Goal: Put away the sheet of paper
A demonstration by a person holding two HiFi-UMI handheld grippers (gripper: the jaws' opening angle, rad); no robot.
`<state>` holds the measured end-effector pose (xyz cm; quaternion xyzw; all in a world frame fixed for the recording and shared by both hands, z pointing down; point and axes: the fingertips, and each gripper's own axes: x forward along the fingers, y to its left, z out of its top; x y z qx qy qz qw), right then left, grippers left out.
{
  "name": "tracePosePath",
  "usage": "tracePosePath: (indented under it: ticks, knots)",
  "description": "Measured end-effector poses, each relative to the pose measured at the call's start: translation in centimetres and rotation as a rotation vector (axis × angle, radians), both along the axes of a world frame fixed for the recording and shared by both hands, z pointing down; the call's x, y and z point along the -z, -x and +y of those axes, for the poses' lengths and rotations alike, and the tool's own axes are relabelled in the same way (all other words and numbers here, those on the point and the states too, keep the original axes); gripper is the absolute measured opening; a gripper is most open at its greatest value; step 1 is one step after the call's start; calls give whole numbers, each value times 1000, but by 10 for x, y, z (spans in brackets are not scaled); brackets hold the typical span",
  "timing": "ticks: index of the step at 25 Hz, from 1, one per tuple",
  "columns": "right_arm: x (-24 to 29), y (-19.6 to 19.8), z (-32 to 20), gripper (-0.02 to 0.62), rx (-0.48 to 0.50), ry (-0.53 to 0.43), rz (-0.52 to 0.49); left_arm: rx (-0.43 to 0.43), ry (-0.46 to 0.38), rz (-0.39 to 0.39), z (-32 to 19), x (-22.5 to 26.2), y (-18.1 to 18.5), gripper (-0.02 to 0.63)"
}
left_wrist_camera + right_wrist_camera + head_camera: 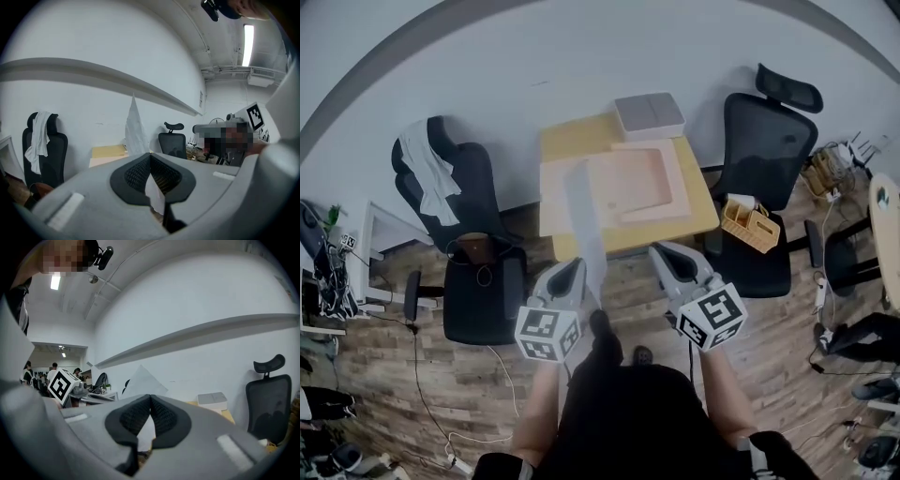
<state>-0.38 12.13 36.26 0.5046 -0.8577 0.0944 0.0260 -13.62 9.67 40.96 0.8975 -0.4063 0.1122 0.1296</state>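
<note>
The sheet of paper (586, 216) stands on edge in the air, a narrow grey strip in front of the wooden table (567, 141). My left gripper (578, 266) is shut on its lower end. In the left gripper view the sheet (136, 129) rises straight up from the closed jaw tips of the left gripper (150, 154). My right gripper (662, 251) hangs to the right of the sheet, apart from it, jaws together with nothing held. From the right gripper (150, 397) the sheet (143, 378) shows beyond the tips, to the left.
On the table lie a shallow pink tray (633, 183) and a grey box (649, 114) at the far edge. Black office chairs flank the table: one with a white cloth (431, 169), one at the right (759, 141) whose seat carries a wooden organizer (748, 223).
</note>
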Motion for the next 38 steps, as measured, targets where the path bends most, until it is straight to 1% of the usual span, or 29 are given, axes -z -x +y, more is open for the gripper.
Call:
tracePosePath:
  ticks: [6, 12, 17, 26, 30, 35, 38]
  knots:
    - [-2, 13, -43, 0, -45, 13, 12, -70, 30, -6, -47, -14, 9, 9]
    - [-15, 18, -72, 0, -112, 39, 26, -127, 50, -1, -84, -30, 14, 9]
    - [-30, 24, -84, 0, -136, 83, 37, -159, 83, -11, -106, -45, 14, 9]
    - [-52, 3, -119, 0, -151, 134, 15, -176, 146, -29, -143, -70, -3, 9]
    - [-50, -8, -151, 0, -125, 124, 12, -166, 161, -30, -167, -75, -18, 9]
    - [-51, -27, -197, 0, -88, 126, -23, -151, 165, -44, -206, -70, -45, 9]
    - [-50, -43, -224, 0, -71, 125, -39, -133, 197, -37, -229, -73, -61, 9]
